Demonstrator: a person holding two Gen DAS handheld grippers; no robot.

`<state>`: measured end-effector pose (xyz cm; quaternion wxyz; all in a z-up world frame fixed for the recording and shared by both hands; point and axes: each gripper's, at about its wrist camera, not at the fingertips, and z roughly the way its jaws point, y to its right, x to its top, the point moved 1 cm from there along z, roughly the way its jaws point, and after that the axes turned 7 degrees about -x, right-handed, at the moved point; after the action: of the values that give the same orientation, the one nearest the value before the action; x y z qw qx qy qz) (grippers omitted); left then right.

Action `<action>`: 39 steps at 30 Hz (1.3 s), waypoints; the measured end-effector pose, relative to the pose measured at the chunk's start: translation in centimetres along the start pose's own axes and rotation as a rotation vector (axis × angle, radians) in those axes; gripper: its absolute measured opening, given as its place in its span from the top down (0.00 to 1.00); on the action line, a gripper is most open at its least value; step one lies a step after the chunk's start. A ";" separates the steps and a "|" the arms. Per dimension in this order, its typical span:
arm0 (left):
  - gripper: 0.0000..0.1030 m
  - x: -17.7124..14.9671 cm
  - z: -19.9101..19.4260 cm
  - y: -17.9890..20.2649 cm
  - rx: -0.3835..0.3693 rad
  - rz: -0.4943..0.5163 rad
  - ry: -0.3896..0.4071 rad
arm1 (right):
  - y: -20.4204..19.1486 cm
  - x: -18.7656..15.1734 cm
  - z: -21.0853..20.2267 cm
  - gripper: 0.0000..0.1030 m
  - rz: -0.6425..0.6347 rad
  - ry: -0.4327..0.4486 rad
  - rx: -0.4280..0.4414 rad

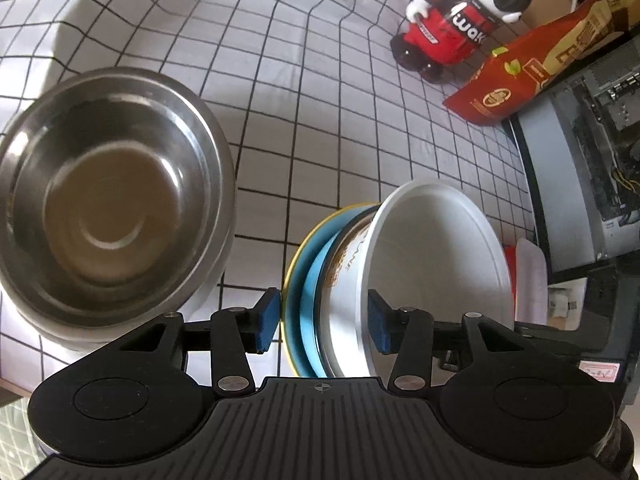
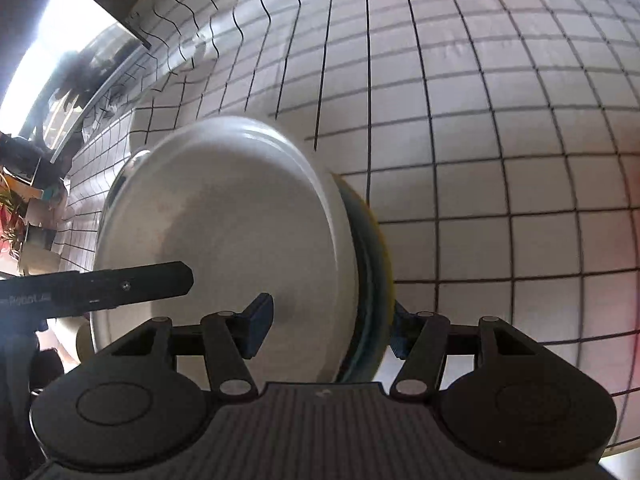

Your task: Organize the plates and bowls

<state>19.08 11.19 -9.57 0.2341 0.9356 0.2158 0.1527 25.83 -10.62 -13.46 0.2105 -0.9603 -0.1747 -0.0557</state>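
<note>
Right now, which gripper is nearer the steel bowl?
Left. The left gripper straddles the plate-and-bowl stack with the steel bowl right beside it. The right gripper clamps the stack's other edge, likely farther away.

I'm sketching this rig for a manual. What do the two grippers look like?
Both look alike: the left gripper and right gripper have a black ribbed body, two round black discs, black link arms with silver pins, and blue pads on the fingers.

A white black-gridded cloth (image 1: 320, 120) spreads below a bright window (image 2: 60, 40).
</note>
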 end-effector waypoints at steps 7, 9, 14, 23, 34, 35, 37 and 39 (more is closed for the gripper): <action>0.46 -0.5 1.8 0.1 -0.002 0.007 -0.067 | 0.0 0.3 0.6 0.40 0.015 -0.023 0.020; 0.45 -0.4 1.9 -0.1 -0.011 -0.012 -0.078 | 0.1 0.3 0.6 0.40 0.015 -0.024 0.020; 0.45 -0.5 1.9 -0.3 -0.027 -0.007 -0.078 | -0.1 0.4 0.5 0.37 0.000 -0.019 0.013; 0.45 -1.6 1.2 -1.2 -0.055 -0.016 -0.094 | -1.0 -0.6 0.7 0.34 -0.046 -0.042 0.023; 0.39 -1.3 1.6 -0.2 -0.023 0.008 -0.082 | -0.5 0.3 1.0 0.34 -0.024 -0.037 0.044; 0.39 -1.4 1.6 -0.2 -0.021 0.014 -0.080 | -0.4 0.4 1.0 0.34 -0.026 -0.041 0.045; 0.39 -1.4 1.6 -0.3 -0.026 0.014 -0.078 | -0.5 0.4 1.0 0.34 -0.029 -0.043 0.044; 0.39 -1.4 1.8 -0.5 -0.036 0.003 -0.077 | -0.5 0.4 1.0 0.34 -0.030 -0.041 0.039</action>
<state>18.40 10.28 -11.56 0.2589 0.9367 0.2025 0.1209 26.03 -9.64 -14.09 0.2246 -0.9542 -0.1942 -0.0355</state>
